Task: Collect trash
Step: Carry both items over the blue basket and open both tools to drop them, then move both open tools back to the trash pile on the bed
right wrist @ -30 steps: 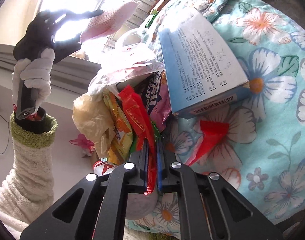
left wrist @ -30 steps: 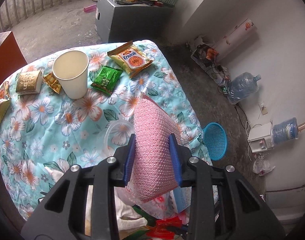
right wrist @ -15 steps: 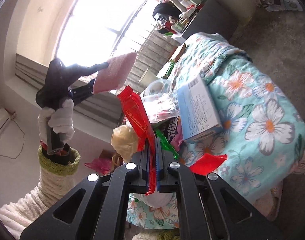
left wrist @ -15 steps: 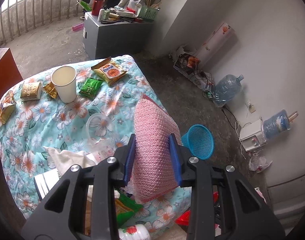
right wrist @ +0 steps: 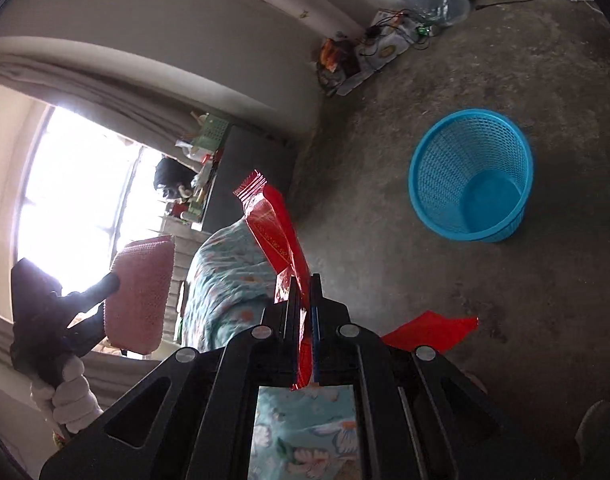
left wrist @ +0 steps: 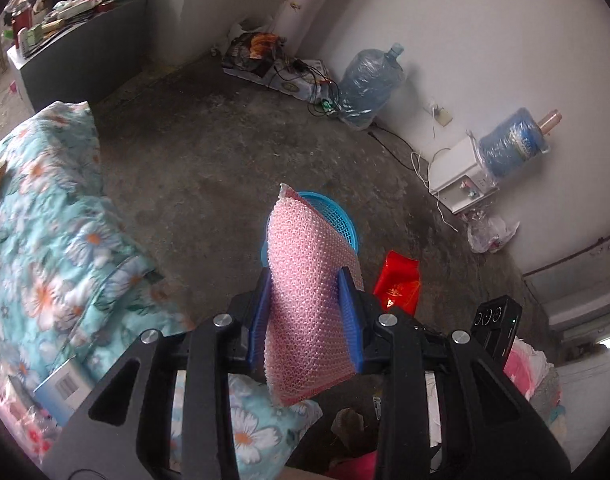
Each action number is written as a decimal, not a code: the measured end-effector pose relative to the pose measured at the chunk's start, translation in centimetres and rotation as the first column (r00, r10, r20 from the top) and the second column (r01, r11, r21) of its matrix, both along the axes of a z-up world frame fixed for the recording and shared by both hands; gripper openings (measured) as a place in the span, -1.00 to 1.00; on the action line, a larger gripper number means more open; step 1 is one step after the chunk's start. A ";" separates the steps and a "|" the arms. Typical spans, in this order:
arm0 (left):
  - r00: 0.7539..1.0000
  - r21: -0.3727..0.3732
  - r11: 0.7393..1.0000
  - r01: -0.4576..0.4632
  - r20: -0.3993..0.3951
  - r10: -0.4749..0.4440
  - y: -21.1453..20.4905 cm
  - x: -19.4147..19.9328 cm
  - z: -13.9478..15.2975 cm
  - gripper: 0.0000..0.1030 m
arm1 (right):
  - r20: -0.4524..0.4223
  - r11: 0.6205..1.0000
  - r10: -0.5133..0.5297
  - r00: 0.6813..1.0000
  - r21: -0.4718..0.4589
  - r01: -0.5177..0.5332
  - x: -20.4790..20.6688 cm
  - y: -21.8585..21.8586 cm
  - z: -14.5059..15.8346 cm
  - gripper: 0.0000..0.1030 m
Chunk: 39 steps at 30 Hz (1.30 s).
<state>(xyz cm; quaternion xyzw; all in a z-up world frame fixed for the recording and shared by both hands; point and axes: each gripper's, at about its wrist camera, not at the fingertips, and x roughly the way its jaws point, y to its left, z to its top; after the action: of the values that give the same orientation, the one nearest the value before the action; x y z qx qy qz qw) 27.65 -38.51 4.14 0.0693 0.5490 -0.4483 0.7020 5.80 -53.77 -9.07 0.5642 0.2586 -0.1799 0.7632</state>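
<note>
Half a second before, both cameras had looked over the littered bed; now both had swung out over the bare concrete floor, and the paper cup and snack packets were gone from sight. On the left of the left wrist view lay the turquoise flower-printed quilt (left wrist: 53, 240), with a white-and-blue cardboard box (left wrist: 61, 390) at its lower edge. The left gripper (left wrist: 305, 304) still pinched the pink bubble-wrap pouch (left wrist: 305, 312) between its blue pads, the pouch standing upright and hiding most of the round blue plastic mesh basket (left wrist: 343, 220) behind it. Just right of that, a red foil packet (left wrist: 399, 286) showed, gripped by the other tool. Further right stood two blue water jugs (left wrist: 371, 88) along the white wall.

In the right wrist view, the left gripper with its pouch hung at the far left against the bright window. In the middle, the right gripper (right wrist: 304, 312) was pressed together on the red foil packet (right wrist: 277, 232), which stuck up tilted leftward. A second red foil wrapper (right wrist: 429, 330) showed just to its right; whether it lay on the floor could not be told. The basket (right wrist: 471, 176) stood apart on the floor at the right, upright, with nothing inside it.
</note>
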 end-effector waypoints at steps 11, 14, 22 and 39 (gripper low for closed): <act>0.995 0.071 0.993 0.097 -0.023 -0.096 -19.0 0.8 -14.3 -0.08 | -0.032 0.906 -0.303 0.952 0.301 0.299 1.7 -13.6 -14.3 -0.52; 0.997 0.107 0.992 0.074 0.019 -0.076 -19.8 1.2 -16.8 0.04 | -0.078 0.858 -0.343 0.936 0.380 0.346 1.3 -15.5 -18.3 -0.01; 0.997 0.065 0.995 0.076 -0.004 -0.076 -16.8 1.7 -14.7 0.09 | -0.108 0.861 -0.322 0.940 0.379 0.339 0.2 -14.2 -19.9 -0.01; 0.937 -0.211 0.975 0.064 0.349 0.014 9.9 -6.6 7.0 0.25 | -0.033 0.993 -0.020 0.999 -0.118 0.016 -2.1 -0.4 -1.0 0.32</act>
<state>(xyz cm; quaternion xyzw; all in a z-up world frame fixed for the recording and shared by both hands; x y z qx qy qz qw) 21.00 -28.57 11.17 0.0769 0.3625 -0.4955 0.7856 3.66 -54.13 -10.06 0.5173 0.2556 -0.2113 0.7890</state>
